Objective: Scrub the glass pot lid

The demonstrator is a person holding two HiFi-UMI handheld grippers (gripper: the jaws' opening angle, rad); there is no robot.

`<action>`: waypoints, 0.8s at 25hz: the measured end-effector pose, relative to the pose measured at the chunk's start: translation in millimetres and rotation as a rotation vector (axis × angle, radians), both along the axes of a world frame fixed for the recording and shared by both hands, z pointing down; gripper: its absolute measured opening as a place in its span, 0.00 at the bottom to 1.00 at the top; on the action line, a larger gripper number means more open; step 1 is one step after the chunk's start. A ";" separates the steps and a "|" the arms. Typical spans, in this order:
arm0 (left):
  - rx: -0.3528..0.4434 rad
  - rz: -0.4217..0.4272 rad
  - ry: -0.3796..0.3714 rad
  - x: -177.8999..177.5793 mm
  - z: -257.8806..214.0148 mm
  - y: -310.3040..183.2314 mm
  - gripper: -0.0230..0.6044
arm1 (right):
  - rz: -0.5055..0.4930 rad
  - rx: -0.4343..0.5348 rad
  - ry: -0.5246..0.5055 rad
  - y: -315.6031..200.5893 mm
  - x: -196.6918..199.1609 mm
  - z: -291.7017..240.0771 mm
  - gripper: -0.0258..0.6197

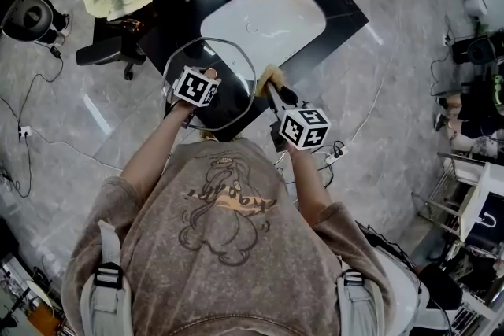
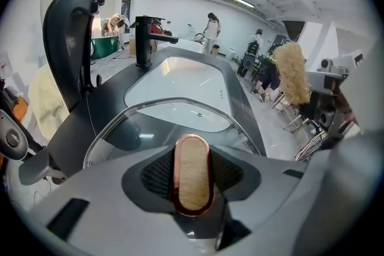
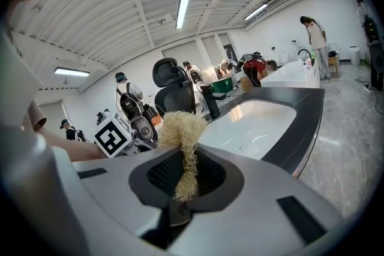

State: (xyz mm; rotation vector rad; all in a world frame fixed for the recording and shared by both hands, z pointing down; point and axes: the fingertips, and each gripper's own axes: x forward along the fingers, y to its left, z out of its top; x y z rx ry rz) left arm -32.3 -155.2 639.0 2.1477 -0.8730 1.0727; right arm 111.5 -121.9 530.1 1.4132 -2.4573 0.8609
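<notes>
Head view: left gripper (image 1: 201, 82) holds glass pot lid (image 1: 230, 94) above counter (image 1: 343, 9), near sink (image 1: 268, 20); right gripper (image 1: 273, 90) has scrubber (image 1: 268, 75) beside lid's rim | Left gripper view: jaws clamped on lid handle (image 2: 192, 174) | Right gripper view: jaws pinching scrubber | Progress: both gripped; scrubbing likely still ahead, no suds seen.

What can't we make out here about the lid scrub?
- Whether scrubber touches glass lid: head view, too small, right gripper overlaps.
- Near rim of the lid: left gripper view, left gripper covers it.
- The lid itself: right gripper view, not visible past the scrubber.
</notes>
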 end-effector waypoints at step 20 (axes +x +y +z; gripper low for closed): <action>0.193 -0.104 0.163 5.6 -74.8 -33.3 0.14 | -0.023 -0.017 -0.007 -5.6 -2.0 5.6 0.11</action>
